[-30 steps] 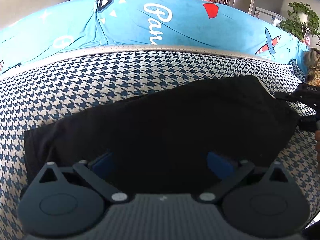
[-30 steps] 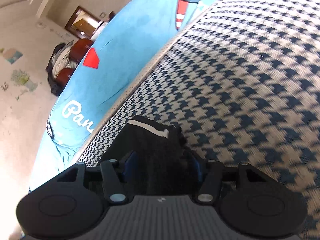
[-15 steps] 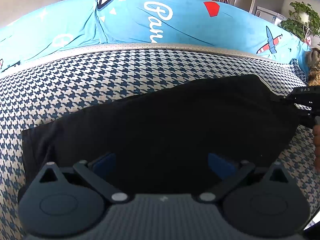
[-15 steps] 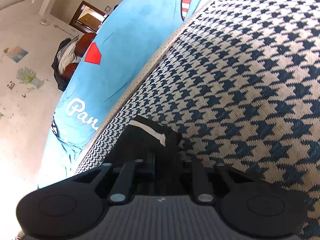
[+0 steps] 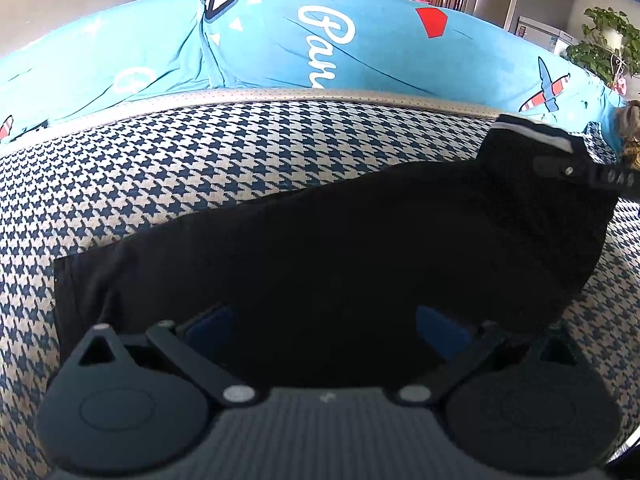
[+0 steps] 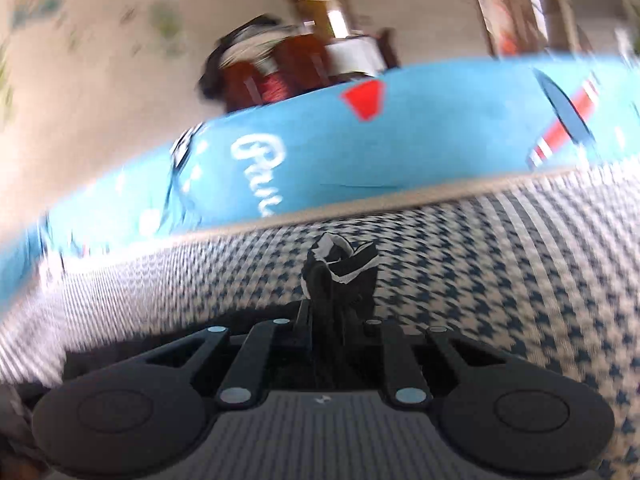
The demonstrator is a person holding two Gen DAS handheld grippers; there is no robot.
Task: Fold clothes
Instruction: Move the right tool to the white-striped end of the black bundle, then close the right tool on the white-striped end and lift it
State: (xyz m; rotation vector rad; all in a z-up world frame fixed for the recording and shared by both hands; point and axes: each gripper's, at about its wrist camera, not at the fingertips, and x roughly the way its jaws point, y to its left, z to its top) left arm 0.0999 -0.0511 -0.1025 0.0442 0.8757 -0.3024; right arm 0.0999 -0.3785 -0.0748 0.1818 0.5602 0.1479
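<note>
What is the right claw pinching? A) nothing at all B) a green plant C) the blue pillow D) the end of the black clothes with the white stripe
D: the right gripper is shut on the striped end of the black garment, lifted off the checked cover.

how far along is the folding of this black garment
Early. The black garment lies spread flat on the houndstooth cushion. In hand: the right gripper, just closed, pinches its white-striped end, raised off the cushion. The left gripper hangs open. Every fold remains.
</note>
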